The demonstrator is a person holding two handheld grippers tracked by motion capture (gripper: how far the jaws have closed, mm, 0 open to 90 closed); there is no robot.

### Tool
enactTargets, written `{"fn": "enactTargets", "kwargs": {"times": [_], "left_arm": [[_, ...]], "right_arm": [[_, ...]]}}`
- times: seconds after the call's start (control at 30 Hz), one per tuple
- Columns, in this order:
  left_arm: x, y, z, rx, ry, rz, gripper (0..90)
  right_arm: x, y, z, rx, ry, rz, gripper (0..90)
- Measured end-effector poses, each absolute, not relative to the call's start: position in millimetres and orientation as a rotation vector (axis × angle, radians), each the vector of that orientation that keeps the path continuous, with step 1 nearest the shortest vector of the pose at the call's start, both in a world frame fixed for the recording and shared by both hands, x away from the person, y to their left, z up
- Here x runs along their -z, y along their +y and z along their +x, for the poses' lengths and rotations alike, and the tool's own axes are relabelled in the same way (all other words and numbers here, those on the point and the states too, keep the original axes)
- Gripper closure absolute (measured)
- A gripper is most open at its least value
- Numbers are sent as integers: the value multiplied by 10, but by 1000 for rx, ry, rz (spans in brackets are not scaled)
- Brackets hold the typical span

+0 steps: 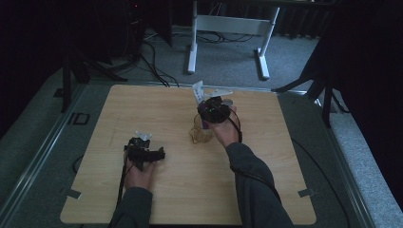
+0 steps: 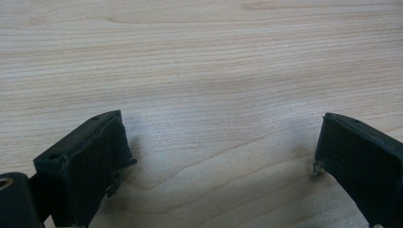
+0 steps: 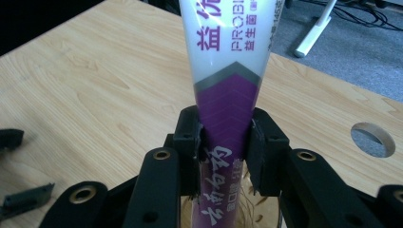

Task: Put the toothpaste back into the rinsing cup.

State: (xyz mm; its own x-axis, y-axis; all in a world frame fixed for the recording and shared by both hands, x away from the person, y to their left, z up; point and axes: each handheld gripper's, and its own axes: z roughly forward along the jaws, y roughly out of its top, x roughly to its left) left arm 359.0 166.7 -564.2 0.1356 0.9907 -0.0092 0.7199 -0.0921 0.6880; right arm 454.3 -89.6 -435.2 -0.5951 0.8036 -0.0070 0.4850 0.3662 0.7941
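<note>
A white and purple toothpaste tube stands upright between the jaws of my right gripper, which is shut on its purple lower part. In the high view the tube sticks up past the right gripper at the table's far middle. A clear amber glass cup sits just below and nearer than the gripper, and its rim shows under the tube's bottom end. My left gripper rests low at the near left of the wooden table. Its jaws stand wide open over bare wood.
A round hole is cut in the tabletop near the far edge, right of the tube. Beyond the table are grey carpet, a white desk frame and black cables. Dark stands flank both far corners.
</note>
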Motion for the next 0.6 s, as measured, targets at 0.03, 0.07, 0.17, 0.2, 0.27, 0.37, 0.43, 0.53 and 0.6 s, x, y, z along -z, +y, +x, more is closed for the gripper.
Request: {"fn": "enactTargets", "kwargs": {"times": [0.03,0.07,0.17,0.2,0.27,0.37,0.43,0.53,0.6], "left_arm": [[5642,1667,3590,-644,1639,1872,28],[5642,1668,3590,-643,1639,1873,28],[5642,1668,3590,-644,1639,1873,28],[5642,1668,3590,-643,1639,1874,28],[5642,1667,3590,-644,1639,1872,28],[5642,1668,3590,-644,1639,1874,28],[5642,1668,3590,-643,1639,1873,28],[5642,1669,3590,-644,1638,1874,28],[5642,1668,3590,-643,1638,1874,28]], "right_arm": [[4357,-898,4542,-1092,2242,1117,687],[4363,-899,4539,-1088,2241,1115,686],[4382,-909,4532,-1086,2247,1119,685],[4393,-911,4531,-1083,2253,1117,683],[4425,-912,4524,-1073,2265,1114,681],[4469,-920,4523,-1065,2275,1121,676],[4502,-923,4524,-1057,2289,1128,670],[4569,-917,4521,-1029,2310,1138,658],[4625,-919,4518,-1023,2318,1142,650]]}}
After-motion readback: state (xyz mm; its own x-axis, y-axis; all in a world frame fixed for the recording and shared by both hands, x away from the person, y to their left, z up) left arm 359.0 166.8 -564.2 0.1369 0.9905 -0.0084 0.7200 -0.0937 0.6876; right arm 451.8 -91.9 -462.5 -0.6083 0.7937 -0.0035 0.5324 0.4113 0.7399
